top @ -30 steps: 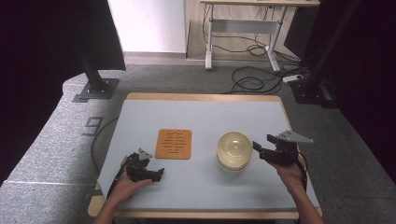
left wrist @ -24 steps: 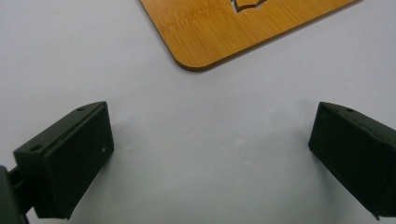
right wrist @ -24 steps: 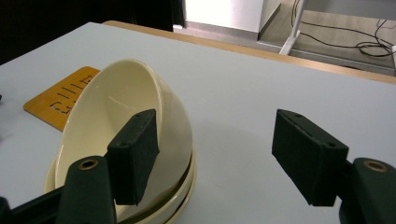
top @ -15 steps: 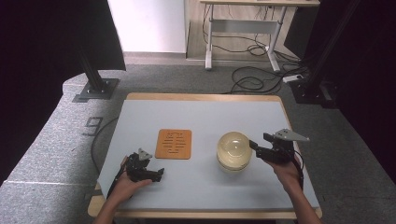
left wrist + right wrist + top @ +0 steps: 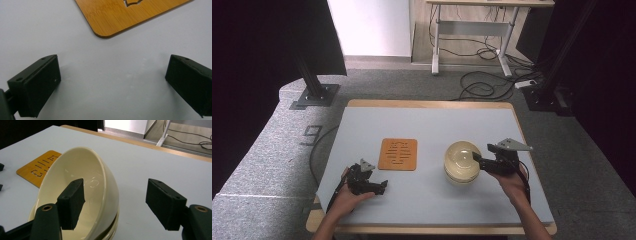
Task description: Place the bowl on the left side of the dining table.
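Observation:
A stack of cream bowls (image 5: 461, 162) stands right of the table's middle. In the right gripper view the top bowl (image 5: 100, 182) is tilted up on its side over a lower bowl (image 5: 113, 226). My right gripper (image 5: 477, 160) is open astride the top bowl's rim. One of its jaws is inside the bowl and the other outside, with a wide gap to the wall (image 5: 115, 195). An orange bamboo trivet (image 5: 398, 154) lies flat left of the bowls. My left gripper (image 5: 381, 188) rests open low on the table, with the trivet's corner (image 5: 117, 17) just ahead and nothing between its jaws (image 5: 112, 82).
The light grey table (image 5: 437, 120) has a wooden edge. Beyond it are grey floor mats, black stands, loose cables and a white desk frame. The trivet (image 5: 37, 170) lies behind the bowls in the right gripper view.
My right gripper has shifted a little left, closer onto the bowls. The left gripper and the trivet have stayed put.

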Tool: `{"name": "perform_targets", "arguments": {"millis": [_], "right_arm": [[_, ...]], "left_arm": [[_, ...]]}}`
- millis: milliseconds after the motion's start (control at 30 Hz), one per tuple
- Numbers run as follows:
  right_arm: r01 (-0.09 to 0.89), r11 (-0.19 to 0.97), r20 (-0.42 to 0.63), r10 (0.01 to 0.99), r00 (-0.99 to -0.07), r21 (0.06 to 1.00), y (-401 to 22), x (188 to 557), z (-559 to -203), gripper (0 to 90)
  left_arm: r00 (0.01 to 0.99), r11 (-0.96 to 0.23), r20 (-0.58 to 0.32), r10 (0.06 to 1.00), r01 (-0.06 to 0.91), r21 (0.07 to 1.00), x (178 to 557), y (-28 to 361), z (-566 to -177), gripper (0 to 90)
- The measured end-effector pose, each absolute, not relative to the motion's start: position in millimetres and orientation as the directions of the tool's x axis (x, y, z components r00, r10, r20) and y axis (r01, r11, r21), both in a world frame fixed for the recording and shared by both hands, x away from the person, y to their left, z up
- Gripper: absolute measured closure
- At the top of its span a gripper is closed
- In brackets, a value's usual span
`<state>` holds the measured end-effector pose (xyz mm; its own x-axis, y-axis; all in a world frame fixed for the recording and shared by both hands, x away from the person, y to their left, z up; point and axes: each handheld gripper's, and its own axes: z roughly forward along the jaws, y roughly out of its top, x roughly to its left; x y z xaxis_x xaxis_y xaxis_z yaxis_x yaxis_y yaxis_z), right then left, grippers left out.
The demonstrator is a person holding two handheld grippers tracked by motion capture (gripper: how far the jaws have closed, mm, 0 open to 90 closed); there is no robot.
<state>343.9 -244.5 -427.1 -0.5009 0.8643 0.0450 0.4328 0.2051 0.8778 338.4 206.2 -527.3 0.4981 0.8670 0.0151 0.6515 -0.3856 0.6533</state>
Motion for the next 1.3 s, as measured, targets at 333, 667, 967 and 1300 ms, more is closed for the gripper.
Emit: {"name": "perform_targets", "arguments": {"millis": [333,667,967,1300], "right_arm": [[0.445,0.221,0.042,0.859,-0.510,0.868,-233.8,349.9,-431.4,30.8],[0.459,0.234,0.041,0.857,-0.514,0.857,-223.8,362.2,-437.4,30.6],[0.467,0.239,0.041,0.858,-0.512,0.851,-218.4,366.6,-441.7,30.6],[0.480,0.249,0.028,0.866,-0.499,0.841,-216.8,367.2,-444.6,31.1]], "left_arm": [[0.497,-0.385,0.017,0.868,0.650,0.655,338.1,206.0,-527.3,0.2],[0.498,-0.385,0.015,0.867,0.652,0.653,338.3,206.2,-527.3,0.1],[0.497,-0.384,0.014,0.868,0.652,0.653,338.4,206.3,-527.4,0.1],[0.496,-0.382,0.011,0.868,0.654,0.653,338.6,206.3,-527.4,0.1]]}}
